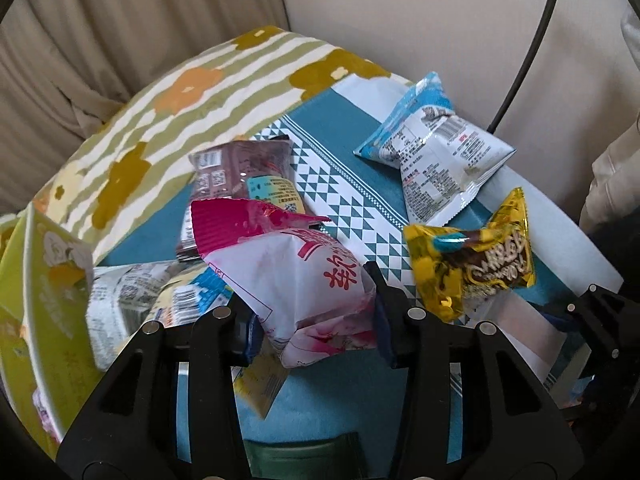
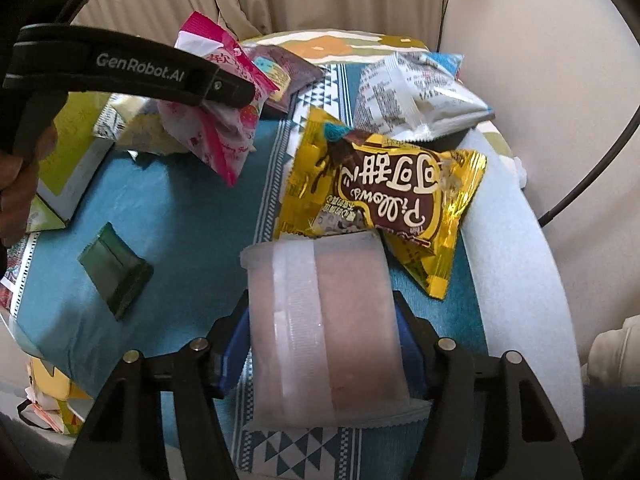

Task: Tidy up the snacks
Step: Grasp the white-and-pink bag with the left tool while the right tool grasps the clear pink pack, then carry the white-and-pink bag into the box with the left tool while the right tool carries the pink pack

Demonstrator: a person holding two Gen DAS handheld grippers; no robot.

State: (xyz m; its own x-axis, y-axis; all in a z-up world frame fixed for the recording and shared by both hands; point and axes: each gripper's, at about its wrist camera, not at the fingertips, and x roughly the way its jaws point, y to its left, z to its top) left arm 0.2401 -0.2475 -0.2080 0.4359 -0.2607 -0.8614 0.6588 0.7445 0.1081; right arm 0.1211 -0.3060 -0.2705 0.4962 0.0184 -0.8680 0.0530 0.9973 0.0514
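My left gripper point(image 1: 314, 320) is shut on a pink and white snack bag point(image 1: 296, 276) and holds it above the blue cloth; the bag also shows in the right wrist view point(image 2: 216, 128), under the left gripper's arm. My right gripper point(image 2: 324, 336) is shut on a frosted pale pink packet point(image 2: 328, 332). A yellow foil chocolate snack bag point(image 1: 472, 264) lies just beyond it point(image 2: 384, 200). A white and blue snack bag point(image 1: 436, 152) lies at the far right. A dark brown packet point(image 1: 240, 176) lies behind the pink bag.
A green box point(image 1: 36, 300) stands open at the left with white packets point(image 1: 132, 300) beside it. A small dark green packet point(image 2: 116, 272) lies on the blue cloth point(image 2: 180, 240). A floral cloth point(image 1: 168, 108) covers the far side. Curtain and wall are behind.
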